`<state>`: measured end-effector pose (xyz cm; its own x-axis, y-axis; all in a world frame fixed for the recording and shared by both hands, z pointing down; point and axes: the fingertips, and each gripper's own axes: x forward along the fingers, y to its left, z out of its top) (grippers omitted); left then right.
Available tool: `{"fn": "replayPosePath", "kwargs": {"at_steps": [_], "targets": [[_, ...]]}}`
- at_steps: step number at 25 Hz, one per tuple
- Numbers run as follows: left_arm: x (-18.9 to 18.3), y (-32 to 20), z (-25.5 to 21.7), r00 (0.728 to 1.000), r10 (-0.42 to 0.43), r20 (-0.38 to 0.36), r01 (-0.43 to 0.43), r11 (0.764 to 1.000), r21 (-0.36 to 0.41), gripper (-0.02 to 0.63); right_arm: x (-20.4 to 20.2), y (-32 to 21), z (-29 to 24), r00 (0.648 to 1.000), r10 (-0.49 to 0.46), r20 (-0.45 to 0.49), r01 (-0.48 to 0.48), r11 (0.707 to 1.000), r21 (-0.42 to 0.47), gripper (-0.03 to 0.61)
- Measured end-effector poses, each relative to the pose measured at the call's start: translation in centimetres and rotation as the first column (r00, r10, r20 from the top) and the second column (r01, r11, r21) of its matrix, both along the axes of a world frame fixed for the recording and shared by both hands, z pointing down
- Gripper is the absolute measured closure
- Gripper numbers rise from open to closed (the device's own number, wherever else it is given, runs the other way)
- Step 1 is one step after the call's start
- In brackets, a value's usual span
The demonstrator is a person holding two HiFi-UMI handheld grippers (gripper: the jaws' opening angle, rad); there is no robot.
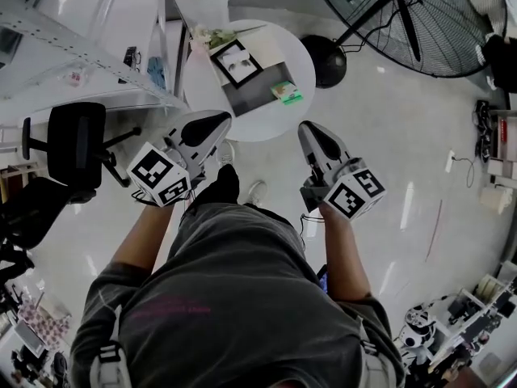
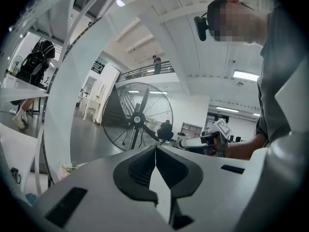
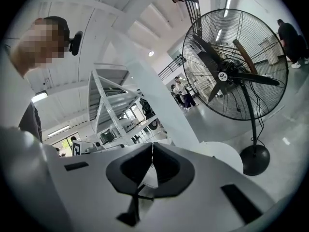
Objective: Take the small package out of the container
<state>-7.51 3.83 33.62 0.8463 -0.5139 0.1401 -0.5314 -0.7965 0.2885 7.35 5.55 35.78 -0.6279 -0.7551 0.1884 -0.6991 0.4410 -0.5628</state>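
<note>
The person stands over a round white table point(image 1: 271, 126) with a two-jaw tool in each hand, both held up short of the tabletop and apart from everything on it. The left gripper point(image 1: 223, 120) has its black jaws pressed together, tip against tip, with nothing between them; its own view point(image 2: 155, 149) shows the pads meeting in a thin seam. The right gripper point(image 1: 308, 127) is the same, jaws closed on nothing point(image 3: 152, 146), and the two tools sit side by side at about the same height. On the table lies a shallow dark grey rectangular container point(image 1: 246, 102), and the small green and white package point(image 1: 287, 93) rests at its right edge; from above I cannot tell whether it lies inside the container or just beside it on the table. A large black floor fan with a round wire cage point(image 1: 420, 14) stands on the glossy pale floor beyond the table, to the right. A black office chair point(image 1: 74, 144) is off to the person's left, near a white desk.
</note>
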Motion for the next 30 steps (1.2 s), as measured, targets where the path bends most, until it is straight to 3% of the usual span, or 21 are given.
{"fn": "replayPosePath", "kwargs": {"at_steps": [13,23,30], "targets": [[-1.6,-9.4,0.3,0.995,0.096,-0.02,-0.097,0.995,-0.003,0.594,-2.1,-8.8,-0.2,0.996,0.075,-0.038,-0.075,0.997,-0.01,0.557],[-2.4,-12.4,0.8,0.987,0.155,-0.043,-0.156,0.988,-0.009,0.594,-3.2,-11.7,0.1,0.989,0.132,-0.063,-0.133,0.991,-0.023,0.557],[-2.7,-13.5,1.5,0.986,0.159,-0.055,-0.161,0.987,-0.029,0.594,-1.7,-12.7,1.6,0.979,0.185,-0.086,-0.19,0.98,-0.065,0.557]]}}
